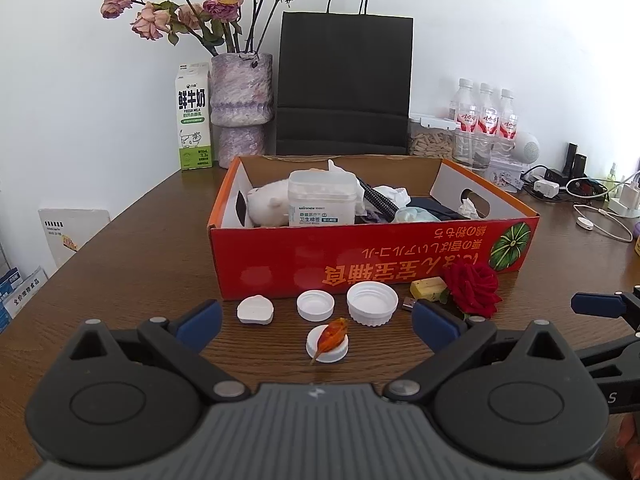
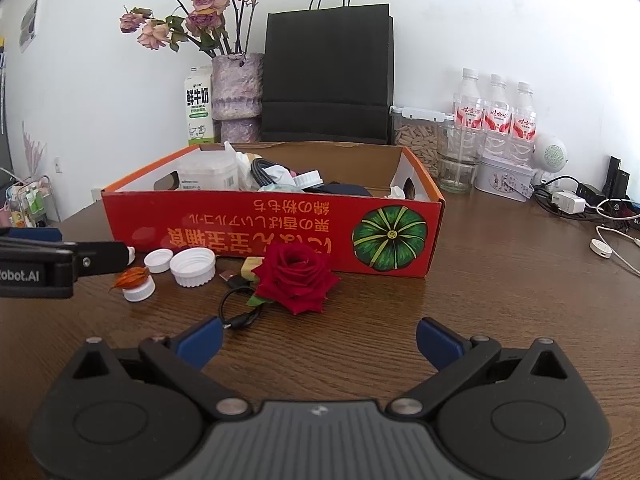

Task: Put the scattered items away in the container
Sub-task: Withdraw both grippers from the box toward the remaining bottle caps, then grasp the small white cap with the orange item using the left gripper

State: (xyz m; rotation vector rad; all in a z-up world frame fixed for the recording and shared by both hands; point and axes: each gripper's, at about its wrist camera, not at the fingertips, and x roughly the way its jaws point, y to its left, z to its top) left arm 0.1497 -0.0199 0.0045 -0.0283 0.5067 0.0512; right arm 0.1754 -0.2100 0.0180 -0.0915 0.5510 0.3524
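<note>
A red cardboard box (image 1: 280,256) (image 2: 248,228) holds a cotton-swab tub (image 1: 322,200), a white plush and cloth. In front of it lie a large white lid (image 1: 372,303) (image 2: 193,266), a smaller white cap (image 1: 315,305) (image 2: 158,260), a white piece (image 1: 255,309), a white cap under an orange dried pod (image 1: 332,335) (image 2: 132,278), a yellow block (image 1: 427,287), a red rose (image 1: 472,288) (image 2: 294,280) and a black cable (image 2: 236,308). My left gripper (image 1: 318,322) stands open around the pod. My right gripper (image 2: 318,338) is open just short of the rose.
Along the back wall stand a milk carton (image 1: 193,120), a vase of dried roses (image 1: 240,96), a black paper bag (image 1: 344,84), water bottles (image 1: 486,114) and a seed jar (image 2: 416,136). Chargers and cables (image 2: 592,208) crowd the right side.
</note>
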